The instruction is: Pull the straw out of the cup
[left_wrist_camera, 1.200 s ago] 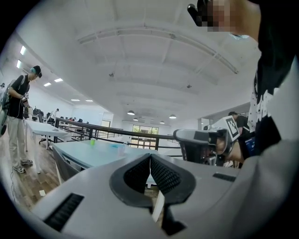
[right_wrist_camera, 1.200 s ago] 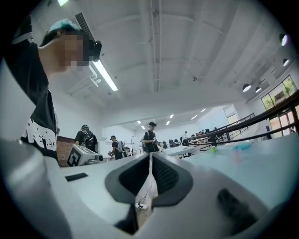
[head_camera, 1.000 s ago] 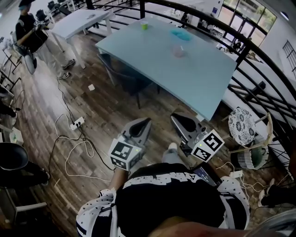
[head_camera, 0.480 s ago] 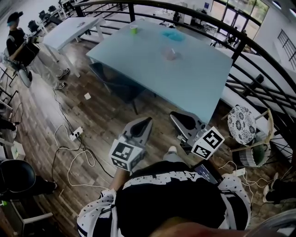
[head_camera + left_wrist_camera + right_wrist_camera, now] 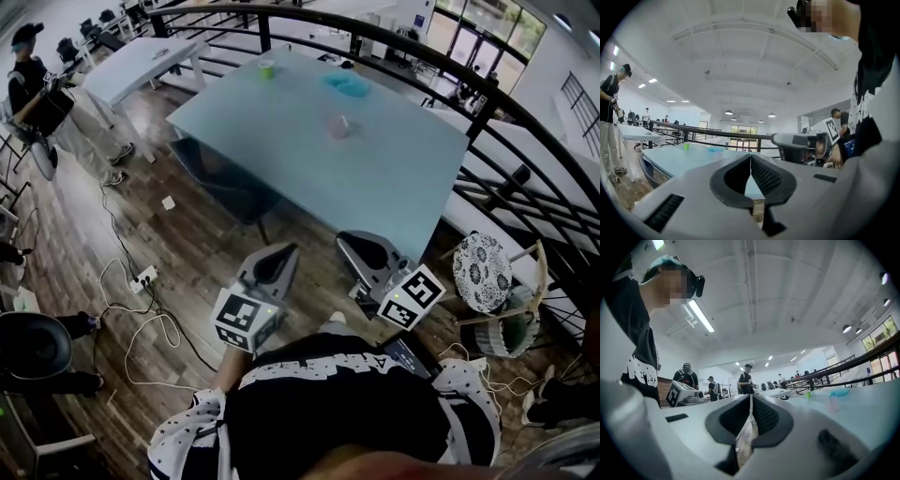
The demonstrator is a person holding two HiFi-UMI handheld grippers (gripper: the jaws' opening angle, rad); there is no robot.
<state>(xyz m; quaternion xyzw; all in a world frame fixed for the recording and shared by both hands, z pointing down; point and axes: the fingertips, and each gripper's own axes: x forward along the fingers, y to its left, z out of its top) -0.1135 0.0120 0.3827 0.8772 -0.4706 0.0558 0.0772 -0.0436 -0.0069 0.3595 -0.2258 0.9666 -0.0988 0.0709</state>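
Observation:
A small clear, pinkish cup [image 5: 338, 126] stands on the pale blue table [image 5: 394, 178], far ahead of both grippers; it is too small for a straw to be made out. In the right gripper view the cup [image 5: 833, 402] shows at the right, on the table. My left gripper [image 5: 285, 252] and right gripper [image 5: 350, 241] are held side by side over the wooden floor, short of the table's near edge. Both are shut, with nothing between their jaws. The left gripper view shows its jaws [image 5: 751, 157] pressed together and the table [image 5: 670, 159] beyond them.
A green cup [image 5: 266, 67] and a blue object [image 5: 345, 82] sit at the table's far side. A dark chair [image 5: 220, 178] is tucked under its left edge. Cables and a power strip [image 5: 141, 277] lie on the floor. A black railing [image 5: 487, 103] and a patterned stool [image 5: 480, 260] are to the right.
The table has come nearer and lower in the head view as the person steps toward it. Both grippers stay shut and side by side.

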